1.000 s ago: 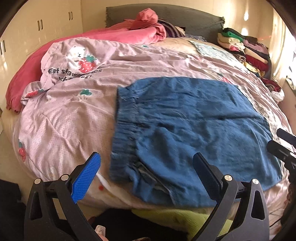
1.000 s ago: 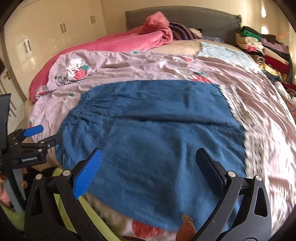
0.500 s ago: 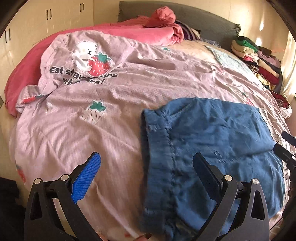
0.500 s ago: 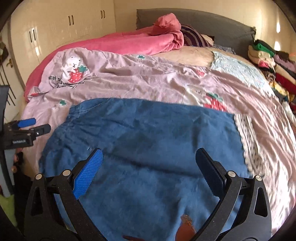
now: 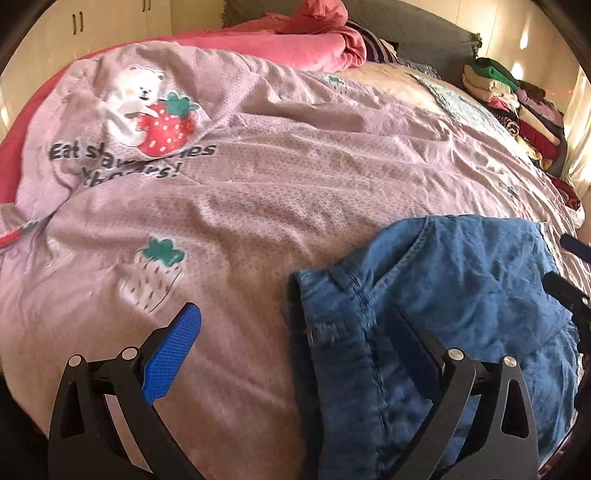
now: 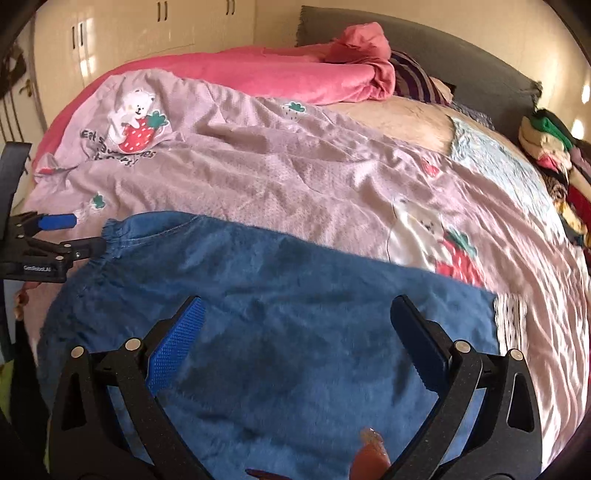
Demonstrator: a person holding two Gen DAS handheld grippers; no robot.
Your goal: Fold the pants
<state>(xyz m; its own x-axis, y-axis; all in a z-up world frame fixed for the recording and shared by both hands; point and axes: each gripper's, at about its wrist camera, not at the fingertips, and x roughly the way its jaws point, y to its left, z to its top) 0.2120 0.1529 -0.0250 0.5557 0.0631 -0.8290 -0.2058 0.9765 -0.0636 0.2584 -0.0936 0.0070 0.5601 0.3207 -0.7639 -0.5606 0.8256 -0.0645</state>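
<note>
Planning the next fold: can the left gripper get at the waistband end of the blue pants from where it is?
Probably yes. The left gripper, jaws open, sits right at the waistband of the blue pants, with nothing lying between.

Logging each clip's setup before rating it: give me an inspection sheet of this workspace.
Surface: bed covered by a wrinkled pink strawberry quilt.
Job's things: blue pants spread flat on the quilt, elastic waistband toward the left claw.
Clutter: pink blanket bunched near the headboard; stack of folded clothes on the bed's far right edge.
Grippers: left claw open at the waistband; right claw open over the pants; neither grips fabric.
Cables: nothing seen.
Surroundings: grey headboard, cream cupboards.
</note>
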